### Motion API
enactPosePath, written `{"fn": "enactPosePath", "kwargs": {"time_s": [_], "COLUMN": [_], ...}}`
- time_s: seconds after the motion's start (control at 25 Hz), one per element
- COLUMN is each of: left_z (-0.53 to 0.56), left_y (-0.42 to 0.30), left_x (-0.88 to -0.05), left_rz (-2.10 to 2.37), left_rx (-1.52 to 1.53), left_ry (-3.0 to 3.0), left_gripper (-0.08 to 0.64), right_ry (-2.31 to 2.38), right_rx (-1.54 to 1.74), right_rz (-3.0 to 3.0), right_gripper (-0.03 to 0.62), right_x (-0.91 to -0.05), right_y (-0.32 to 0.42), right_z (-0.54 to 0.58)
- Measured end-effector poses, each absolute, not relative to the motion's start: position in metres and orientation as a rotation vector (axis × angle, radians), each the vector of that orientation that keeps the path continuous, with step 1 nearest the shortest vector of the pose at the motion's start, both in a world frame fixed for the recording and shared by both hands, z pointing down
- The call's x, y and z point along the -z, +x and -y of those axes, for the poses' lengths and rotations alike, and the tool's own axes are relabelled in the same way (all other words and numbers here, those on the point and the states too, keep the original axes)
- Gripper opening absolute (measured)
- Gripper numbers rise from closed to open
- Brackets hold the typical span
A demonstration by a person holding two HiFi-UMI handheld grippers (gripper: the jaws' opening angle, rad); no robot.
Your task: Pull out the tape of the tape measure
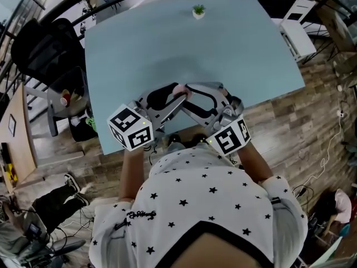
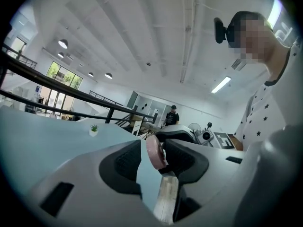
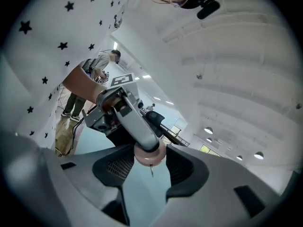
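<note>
A small round pink tape measure (image 1: 179,89) hangs above the near edge of the pale blue table (image 1: 167,38), between both grippers. My right gripper (image 3: 150,163) is shut on it: the pink case (image 3: 150,154) fills the gap between the pads, and a short metal tab (image 3: 151,170) points down from it. My left gripper (image 2: 144,162) is open. The case (image 2: 155,152) shows edge-on near its right-hand pad, with bare gap on the other side. One left finger (image 3: 137,126) lies over the top of the case in the right gripper view.
A small potted plant (image 1: 198,11) stands at the table's far edge. A black office chair (image 1: 44,49) is left of the table and a white cabinet (image 1: 298,35) to its right. Wooden floor lies below the near edge. A person (image 2: 173,115) stands far off.
</note>
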State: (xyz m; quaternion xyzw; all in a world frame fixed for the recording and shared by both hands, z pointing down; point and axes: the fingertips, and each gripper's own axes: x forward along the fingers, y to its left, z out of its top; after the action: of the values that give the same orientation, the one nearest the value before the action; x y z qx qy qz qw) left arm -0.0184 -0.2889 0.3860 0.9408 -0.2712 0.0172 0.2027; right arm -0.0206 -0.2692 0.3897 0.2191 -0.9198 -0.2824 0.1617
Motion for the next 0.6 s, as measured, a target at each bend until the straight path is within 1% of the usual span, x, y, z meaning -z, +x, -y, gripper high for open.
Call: {"fn": "enactPosePath", "kwargs": {"time_s": [0.16,0.28,0.4,0.6], "left_z": [0.286,0.284,0.284,0.286], "left_y": [-0.016,-0.018,-0.022,-0.027], "left_x": [-0.387,-0.387,-0.386,-0.381], "left_rz": [0.752,0.747,0.732,0.737], "left_rx": [-0.044,-0.032,-0.003,0.024], "left_ry": [2.616,2.608,2.599,2.590], "left_gripper": [0.173,0.153,0.116,0.094], "right_ry": [0.631,0.648,0.668,0.692], "right_rx": [0.806,0.786,0.764,0.737], "right_rz": [2.636,2.641,2.645,2.662], "right_gripper": [0.209,0.209,0.210,0.210], "right_x": [-0.389,-0.388,-0.389,-0.387], "right_y": [-0.021,-0.018,-0.020,-0.024], "right_z": [0.266,0.267,0.270,0.271]}}
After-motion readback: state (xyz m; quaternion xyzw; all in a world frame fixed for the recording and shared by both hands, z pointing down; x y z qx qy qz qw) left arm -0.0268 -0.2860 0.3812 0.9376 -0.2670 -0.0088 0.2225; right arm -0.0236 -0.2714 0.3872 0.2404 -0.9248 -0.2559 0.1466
